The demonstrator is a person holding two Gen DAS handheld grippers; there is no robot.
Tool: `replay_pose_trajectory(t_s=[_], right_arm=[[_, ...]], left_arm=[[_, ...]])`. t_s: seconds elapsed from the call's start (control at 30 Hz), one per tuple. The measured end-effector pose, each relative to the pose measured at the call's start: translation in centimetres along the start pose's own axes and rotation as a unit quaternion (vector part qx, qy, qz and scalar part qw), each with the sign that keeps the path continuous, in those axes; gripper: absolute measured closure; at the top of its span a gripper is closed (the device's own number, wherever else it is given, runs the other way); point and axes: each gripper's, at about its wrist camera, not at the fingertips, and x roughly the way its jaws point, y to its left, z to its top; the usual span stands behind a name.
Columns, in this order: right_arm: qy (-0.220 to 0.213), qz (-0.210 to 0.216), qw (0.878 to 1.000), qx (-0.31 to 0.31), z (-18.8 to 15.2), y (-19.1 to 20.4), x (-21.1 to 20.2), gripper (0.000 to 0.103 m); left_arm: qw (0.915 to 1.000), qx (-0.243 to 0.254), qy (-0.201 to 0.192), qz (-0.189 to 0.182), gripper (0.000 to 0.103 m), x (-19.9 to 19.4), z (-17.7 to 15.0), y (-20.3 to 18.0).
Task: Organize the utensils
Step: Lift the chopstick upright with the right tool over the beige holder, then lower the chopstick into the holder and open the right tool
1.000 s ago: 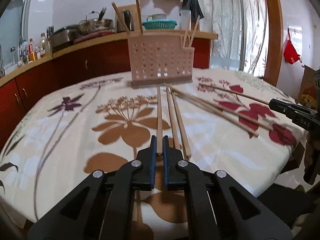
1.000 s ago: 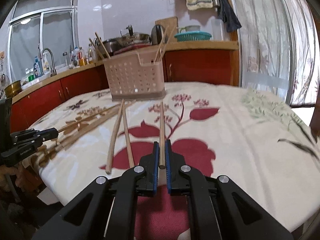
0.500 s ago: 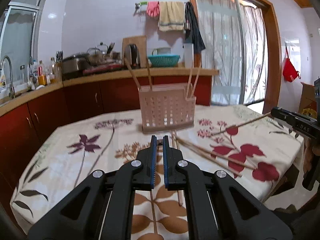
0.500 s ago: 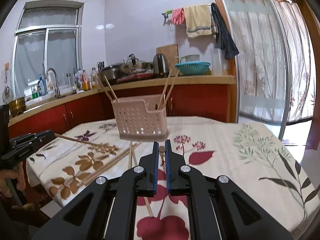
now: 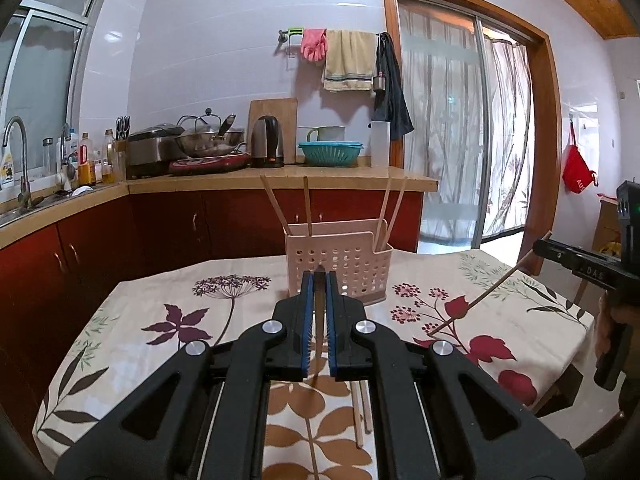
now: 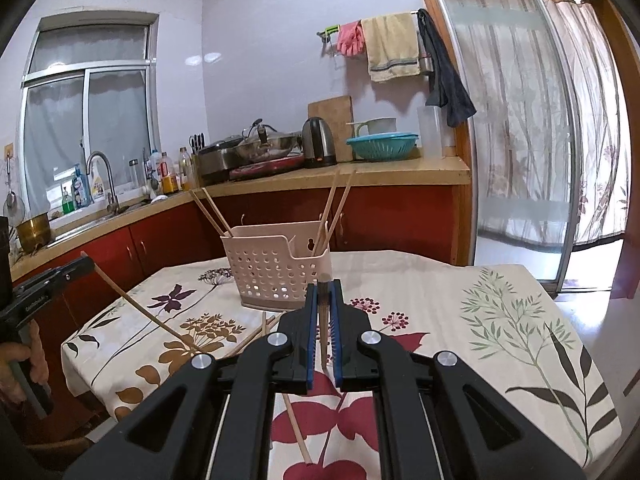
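Observation:
A pink perforated utensil basket (image 5: 339, 264) (image 6: 278, 270) stands on the flowered table with several chopsticks upright in it. My left gripper (image 5: 319, 280) is shut on a wooden chopstick (image 5: 319, 304), held above the table in front of the basket; that chopstick shows slanting down in the right wrist view (image 6: 136, 308). My right gripper (image 6: 324, 286) is shut on another chopstick (image 6: 323, 320), also lifted; it shows in the left wrist view (image 5: 480, 300). Loose chopsticks (image 6: 296, 428) (image 5: 362, 412) lie on the tablecloth below the grippers.
The table (image 6: 500, 320) has its edges near on the left and right. Behind it runs a red-fronted kitchen counter (image 5: 280, 176) with kettle, pots, a teal colander and a sink. A glass sliding door with curtains (image 6: 540, 140) is on the right.
Both grippers have risen from the tabletop, each lifting the chopstick it holds, and now sit higher and level, facing the basket.

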Motion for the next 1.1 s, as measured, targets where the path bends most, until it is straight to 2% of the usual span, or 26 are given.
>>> replay_pose_trajectory(t_s=[0.33,0.63,0.9,1.1], right_arm=[[0.004,0.005,1.000,-0.016,2.6,0.8,3.2,0.096],[-0.004,0.010,1.000,-0.019,4.1,1.3,4.6,0.096],[-0.026,0.029,0.999,-0.015,7.3,1.4,4.6,0.096],[-0.050,0.042,0.998,-0.017,9.9,1.8,4.8,0.096]], left_arm=[[1.0000,0.002,0.005,-0.002,0.097,2.4,1.6,0.9],[0.9995,-0.020,0.007,-0.025,0.097,3.8,3.4,2.0],[0.9981,-0.018,-0.027,-0.053,0.097,3.9,7.5,1.6],[0.9952,-0.015,-0.069,-0.067,0.097,4.5,11.8,1.1]])
